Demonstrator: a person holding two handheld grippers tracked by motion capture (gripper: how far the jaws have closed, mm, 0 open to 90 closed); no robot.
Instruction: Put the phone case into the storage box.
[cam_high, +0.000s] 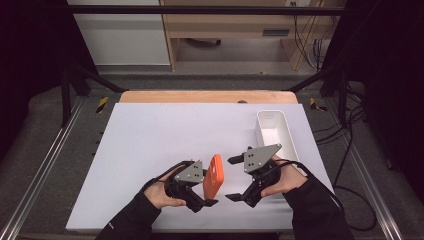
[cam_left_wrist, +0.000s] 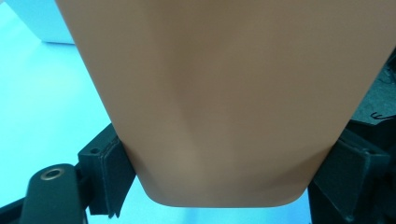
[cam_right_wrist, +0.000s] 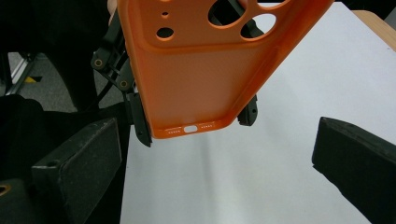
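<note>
Two forearms in dark sleeves enter the high view from the bottom, each hand holding a tool. Between them, the orange phone case (cam_high: 215, 175) stands on edge above the white worktop (cam_high: 165, 140), clamped by the left tool (cam_high: 209, 192). Just beside it, the right tool (cam_high: 234, 178) has its jaws spread wide and holds nothing. A white bin (cam_high: 290, 136) sits behind the right hand.

From the left gripper view, the case (cam_left_wrist: 224, 102) is pinched at both edges between the two black jaws.

From the right gripper view, the case (cam_right_wrist: 205, 70) hangs ahead, camera holes visible, its own jaws well apart on either side.
</note>
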